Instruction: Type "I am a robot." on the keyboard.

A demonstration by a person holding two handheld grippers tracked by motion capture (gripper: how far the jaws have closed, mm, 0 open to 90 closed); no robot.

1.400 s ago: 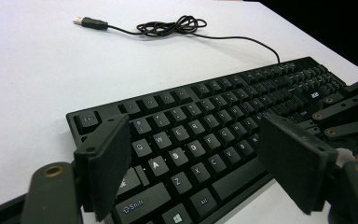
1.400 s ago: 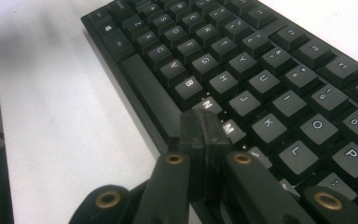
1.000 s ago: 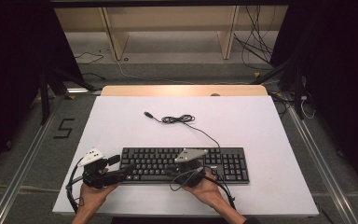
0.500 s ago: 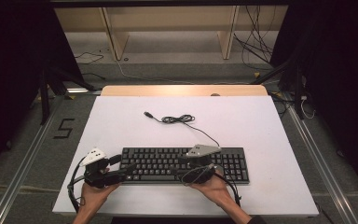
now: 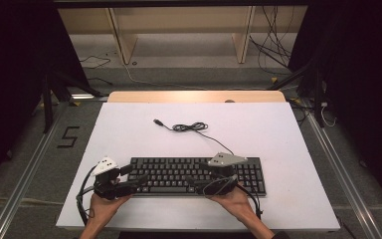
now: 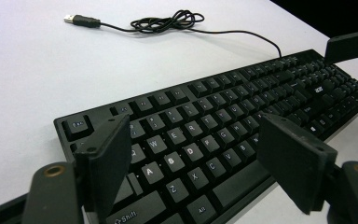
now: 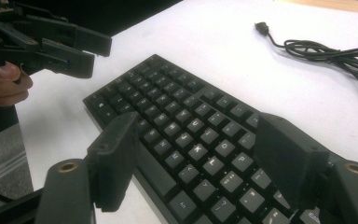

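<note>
While both hover over the keyboard (image 5: 194,174), left hand-held gripper (image 6: 193,163) gapes — right hand-held gripper (image 7: 193,158) just spread, empty.

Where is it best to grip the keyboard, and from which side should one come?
Probably the two short ends of the keyboard, one gripper per end, coming in level from the sides. It is long, flat and thin, lying flat on the table, so end grips should keep it balanced.

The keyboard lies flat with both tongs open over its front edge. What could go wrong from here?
1. The right tongs, whose jaws have just been opening with nothing gripped, hang just above the keyboard; lowering them could press keys.
2. The keyboard's cable lies loosely bunched on the table; moving the keyboard may drag or snag it.
3. The left tongs straddle the keys too; a grip there might pinch keycaps instead of the case.
</note>
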